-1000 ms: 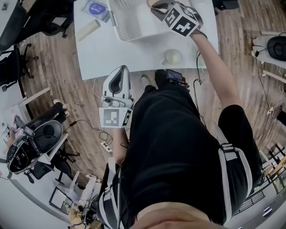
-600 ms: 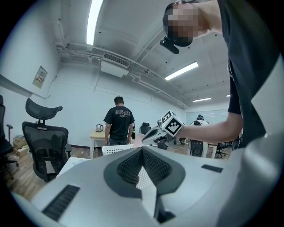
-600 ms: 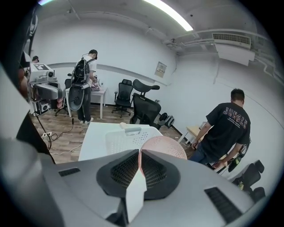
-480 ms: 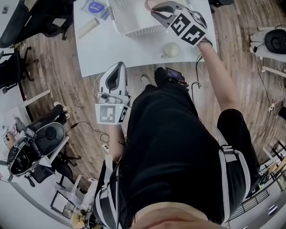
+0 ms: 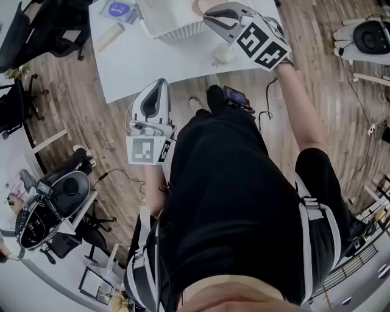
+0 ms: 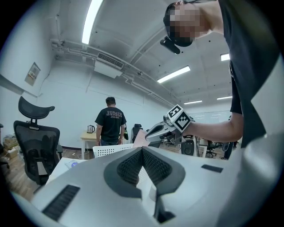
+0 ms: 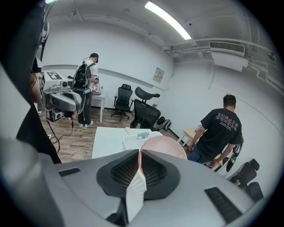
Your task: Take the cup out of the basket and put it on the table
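A pink textured cup hangs above the right end of the white basket, and my right gripper is shut on its rim. In the right gripper view the pink cup bulges just beyond the closed jaws of that gripper, with the basket below it. My left gripper is held low beside the person's waist, off the table, shut with nothing in it. From the left gripper I see the pink cup and the basket ahead.
A cream cup stands on the white table near its front edge. A purple-labelled packet and a pale roll lie at the table's left. Office chairs stand on the left, and a person stands beyond the table.
The right gripper keeps hold of the pink cup and has drawn a little closer to the cream cup. The head view has shifted so the table sits higher. The left gripper stays low.
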A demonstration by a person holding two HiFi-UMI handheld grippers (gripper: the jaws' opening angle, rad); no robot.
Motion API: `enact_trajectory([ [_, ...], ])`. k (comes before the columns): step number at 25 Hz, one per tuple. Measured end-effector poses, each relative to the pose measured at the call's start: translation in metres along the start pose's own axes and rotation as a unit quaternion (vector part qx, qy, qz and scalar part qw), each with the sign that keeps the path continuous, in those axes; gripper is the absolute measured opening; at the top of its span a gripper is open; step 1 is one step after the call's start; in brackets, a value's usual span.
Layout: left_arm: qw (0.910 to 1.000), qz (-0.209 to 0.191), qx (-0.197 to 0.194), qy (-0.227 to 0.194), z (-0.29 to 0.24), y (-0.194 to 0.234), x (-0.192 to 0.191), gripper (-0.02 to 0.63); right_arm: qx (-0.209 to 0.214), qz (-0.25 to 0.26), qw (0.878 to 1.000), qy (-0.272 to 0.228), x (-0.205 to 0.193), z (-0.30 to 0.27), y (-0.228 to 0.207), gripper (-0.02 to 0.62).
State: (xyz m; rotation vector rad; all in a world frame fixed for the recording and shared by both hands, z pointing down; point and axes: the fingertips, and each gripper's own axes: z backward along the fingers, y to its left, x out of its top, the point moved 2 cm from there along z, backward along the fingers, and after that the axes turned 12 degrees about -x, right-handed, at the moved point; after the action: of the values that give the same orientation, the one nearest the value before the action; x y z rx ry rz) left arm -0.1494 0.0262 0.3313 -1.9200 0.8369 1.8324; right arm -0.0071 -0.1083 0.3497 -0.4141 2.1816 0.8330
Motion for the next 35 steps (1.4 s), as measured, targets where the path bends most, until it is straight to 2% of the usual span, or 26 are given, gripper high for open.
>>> enact_trajectory([
  [19,0.9954,-0.001,-0.095,-0.015,0.004,-0.049,-0.012,0.020,-0.061,-0.017,0.998,0.013,-0.008,0.107,0.057,0.034],
  [26,0.9949,-0.006,-0.099,-0.019,0.007,-0.061,-0.009,0.020,-0.072,-0.023,0.997,-0.005,-0.002,0.136,0.074,0.034],
  [35,0.9967,-0.011,-0.078,-0.020,-0.006,-0.073,-0.001,0.020,-0.072,-0.035,0.994,-0.071,-0.004,0.163,0.080,0.034],
])
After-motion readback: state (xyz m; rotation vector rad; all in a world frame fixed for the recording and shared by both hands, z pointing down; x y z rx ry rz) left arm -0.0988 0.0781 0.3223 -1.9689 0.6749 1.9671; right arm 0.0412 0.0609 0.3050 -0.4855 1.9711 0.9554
